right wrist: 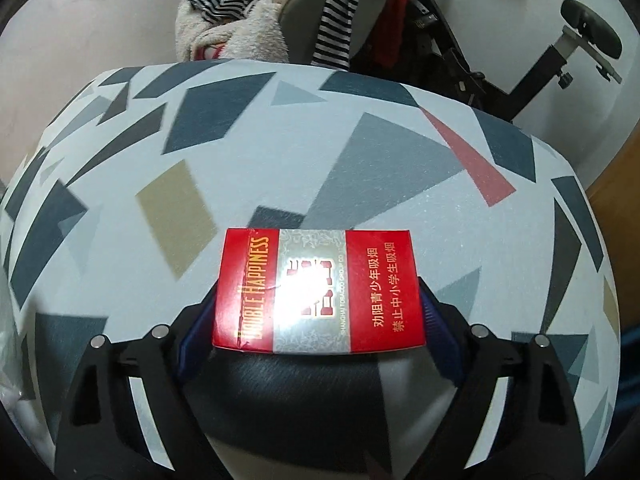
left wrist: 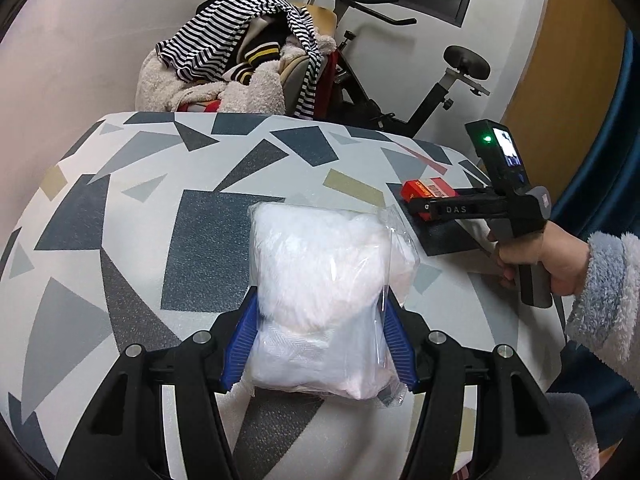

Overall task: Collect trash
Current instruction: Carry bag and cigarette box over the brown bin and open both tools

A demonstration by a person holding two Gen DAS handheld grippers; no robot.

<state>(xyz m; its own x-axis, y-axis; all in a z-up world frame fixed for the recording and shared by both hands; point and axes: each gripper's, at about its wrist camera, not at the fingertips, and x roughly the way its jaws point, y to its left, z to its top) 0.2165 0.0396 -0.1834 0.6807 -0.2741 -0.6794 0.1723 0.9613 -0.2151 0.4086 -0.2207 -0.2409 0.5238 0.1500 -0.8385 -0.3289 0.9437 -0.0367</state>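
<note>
Left gripper (left wrist: 320, 344) first: its jaws are clamped on the clear plastic bag (left wrist: 328, 300) of white fluff, pads pressing both sides, the bag's far end resting on the patterned bench (left wrist: 160, 200). To its right, the right gripper (right wrist: 318, 320) has its jaws spread either side of the red cigarette pack (right wrist: 316, 292), which lies flat on the bench; I can't tell whether the pads touch yet. Best bet here: centre the pack between the pads, squeeze squarely on its long sides, lift straight up. Ahead of both jaws the bench lies bare to its far edge; beyond it wait the clothes-piled chair (left wrist: 240, 64) and exercise bike (left wrist: 420, 92), so stay low and inboard.
</note>
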